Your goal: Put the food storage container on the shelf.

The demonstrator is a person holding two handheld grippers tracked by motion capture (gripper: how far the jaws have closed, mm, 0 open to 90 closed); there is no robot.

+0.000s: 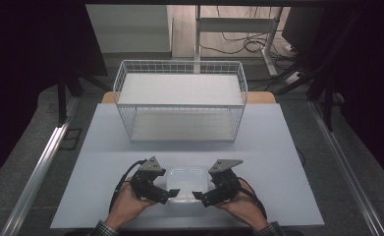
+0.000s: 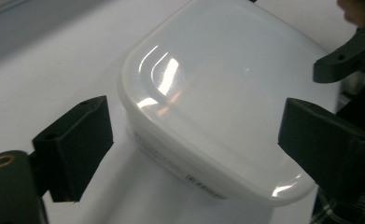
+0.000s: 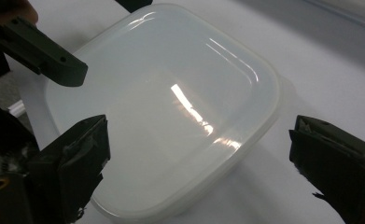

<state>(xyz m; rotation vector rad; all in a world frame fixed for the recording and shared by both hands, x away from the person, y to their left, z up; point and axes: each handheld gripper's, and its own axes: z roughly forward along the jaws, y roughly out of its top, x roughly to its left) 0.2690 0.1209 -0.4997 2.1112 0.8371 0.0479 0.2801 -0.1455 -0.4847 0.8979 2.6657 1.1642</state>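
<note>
From the high view, my left gripper (image 1: 172, 195) and my right gripper (image 1: 198, 196) sit low in the middle of the frame, one at each side of a translucent lidded plastic container (image 1: 186, 182) that rests on the pale counter (image 1: 273, 162). Above it in the frame, well apart, stands a white wire basket (image 1: 180, 101) with two white shelf boards.

In the left gripper view, the container (image 2: 217, 98) takes up the middle of the frame, lid up, with a small printed label on its near wall. My fingers (image 2: 75, 144) are spread, one at lower left and one at lower right, the container's near end between them; I see a gap at the left one, and cannot tell whether the right one touches. My other gripper's tip shows at upper right.

In the right gripper view, the container (image 3: 171, 107) lies across the middle. My fingers (image 3: 77, 158) stand wide at lower left and lower right, and the right one is clear of the wall.
</note>
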